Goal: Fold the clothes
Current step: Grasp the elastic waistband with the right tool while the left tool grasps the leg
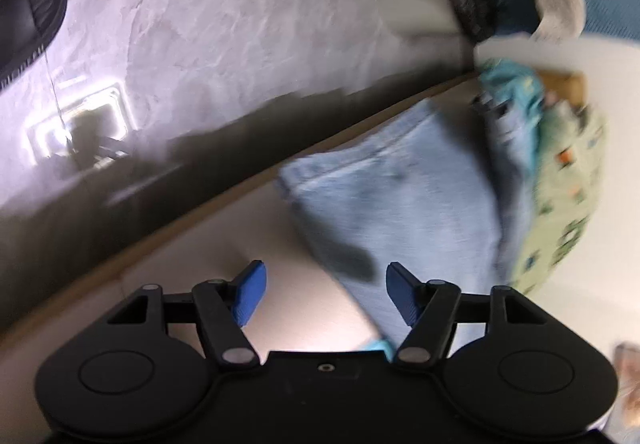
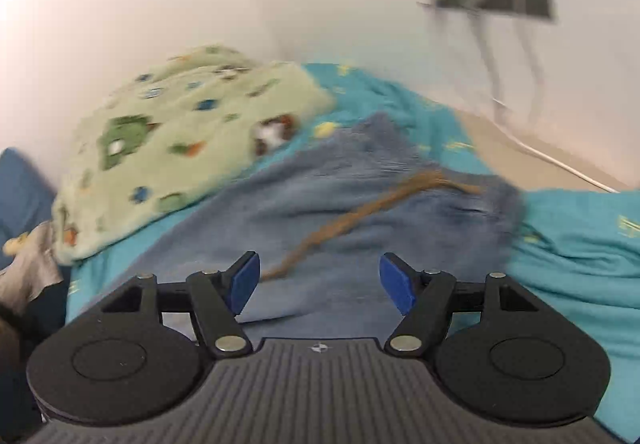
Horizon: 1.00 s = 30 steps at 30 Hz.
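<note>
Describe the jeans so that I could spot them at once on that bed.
Find the turquoise bedsheet by the white wall. The jeans lie spread across its middle, just right of the pale green patterned blanket. They are the only plain faded-blue denim there, with a tan seam running diagonally across them.

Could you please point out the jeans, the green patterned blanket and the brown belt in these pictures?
jeans (image 2: 320, 204): right wrist view, on the blue denim ahead of the claw.
green patterned blanket (image 2: 172, 132): right wrist view, on the middle of its top face.
brown belt (image 2: 344, 220): right wrist view, midway along the strap lying across the jeans.
</note>
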{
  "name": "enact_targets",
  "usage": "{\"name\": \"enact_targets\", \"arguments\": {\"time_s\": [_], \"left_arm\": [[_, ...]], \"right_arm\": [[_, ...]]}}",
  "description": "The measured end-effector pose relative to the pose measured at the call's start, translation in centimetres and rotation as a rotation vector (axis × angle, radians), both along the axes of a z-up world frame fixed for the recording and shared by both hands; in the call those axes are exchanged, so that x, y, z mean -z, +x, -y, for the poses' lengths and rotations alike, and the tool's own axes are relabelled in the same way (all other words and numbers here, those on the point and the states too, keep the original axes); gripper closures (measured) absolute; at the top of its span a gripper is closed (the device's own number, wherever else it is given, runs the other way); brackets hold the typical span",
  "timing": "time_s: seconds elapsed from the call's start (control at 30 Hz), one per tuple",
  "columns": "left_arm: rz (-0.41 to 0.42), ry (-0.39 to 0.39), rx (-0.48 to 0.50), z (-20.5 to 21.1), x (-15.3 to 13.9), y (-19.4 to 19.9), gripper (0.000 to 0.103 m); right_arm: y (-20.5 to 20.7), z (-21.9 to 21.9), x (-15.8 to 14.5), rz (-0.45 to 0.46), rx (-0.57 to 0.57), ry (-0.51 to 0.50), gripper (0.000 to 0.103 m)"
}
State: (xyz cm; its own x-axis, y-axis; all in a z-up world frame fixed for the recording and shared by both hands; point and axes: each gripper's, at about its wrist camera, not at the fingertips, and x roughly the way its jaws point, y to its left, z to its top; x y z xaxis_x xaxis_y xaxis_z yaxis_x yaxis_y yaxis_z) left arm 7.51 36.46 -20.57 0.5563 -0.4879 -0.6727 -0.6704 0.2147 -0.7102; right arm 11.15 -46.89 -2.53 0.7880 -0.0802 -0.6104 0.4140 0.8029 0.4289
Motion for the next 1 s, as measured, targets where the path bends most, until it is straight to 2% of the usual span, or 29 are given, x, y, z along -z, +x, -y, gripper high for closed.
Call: {"name": "enact_targets", "arguments": {"time_s": [0.2,0.3,0.37,0.5,0.53,0.57,0.63,0.7,0.77,0.8,0.87,0.93,1.0], "left_arm": [[0.058,-0.044,-0.037,0.0,1.5,1.3,0.04],[0.089,0.001,-0.017,0.5,1.2,2.2,0.042],[0.096,0.009,-0.023,0.6,1.3,2.6,0.047],[0.101,0.015,-0.035,0.5,1.3,3.4,0.072],[0.11,0.007,-0.042,0.4,1.3,3.5,0.081],[0.119,-0.002,-0.049,0.2,1.3,3.6,0.084],[0.147,-0.006,-0.064,0.1,1.0,3.7,0.098],[0.177,0.039,-0.072,0.2,0.0,3.6,0.099],[0.207,0.078,-0.078,0.2,-1.3,3.4,0.1],[0.219,0.09,-0.081,0.1,-2.1,3.1,0.1],[0.24,0.114,-0.081,-0.2,-3.6,2.7,0.1],[0.252,0.126,-0.084,-0.5,-5.0,1.9,0.101],[0.266,0.141,-0.092,-0.3,-6.6,1.0,0.101]], "right_arm": [[-1.5,4.3,4.3,-0.061,0.124,0.022,0.033],[-2.1,5.8,6.5,-0.06,0.227,0.053,0.033],[-2.6,7.0,7.5,-0.04,0.286,0.094,0.033],[-2.1,8.4,9.3,-0.023,0.355,0.171,0.033],[-1.9,8.6,9.7,-0.026,0.363,0.183,0.033],[-1.6,8.8,9.9,-0.022,0.367,0.188,0.033],[-0.9,9.1,10.1,-0.016,0.354,0.188,0.033],[0.0,9.4,10.6,-0.033,0.343,0.192,0.039],[0.2,9.5,10.6,-0.026,0.352,0.211,0.058],[0.2,9.4,10.4,-0.019,0.349,0.216,0.061],[0.2,9.1,9.6,-0.019,0.321,0.193,0.088],[-0.1,8.9,8.3,0.009,0.293,0.161,0.091],[-0.9,9.1,6.5,0.062,0.288,0.184,0.093]]}}
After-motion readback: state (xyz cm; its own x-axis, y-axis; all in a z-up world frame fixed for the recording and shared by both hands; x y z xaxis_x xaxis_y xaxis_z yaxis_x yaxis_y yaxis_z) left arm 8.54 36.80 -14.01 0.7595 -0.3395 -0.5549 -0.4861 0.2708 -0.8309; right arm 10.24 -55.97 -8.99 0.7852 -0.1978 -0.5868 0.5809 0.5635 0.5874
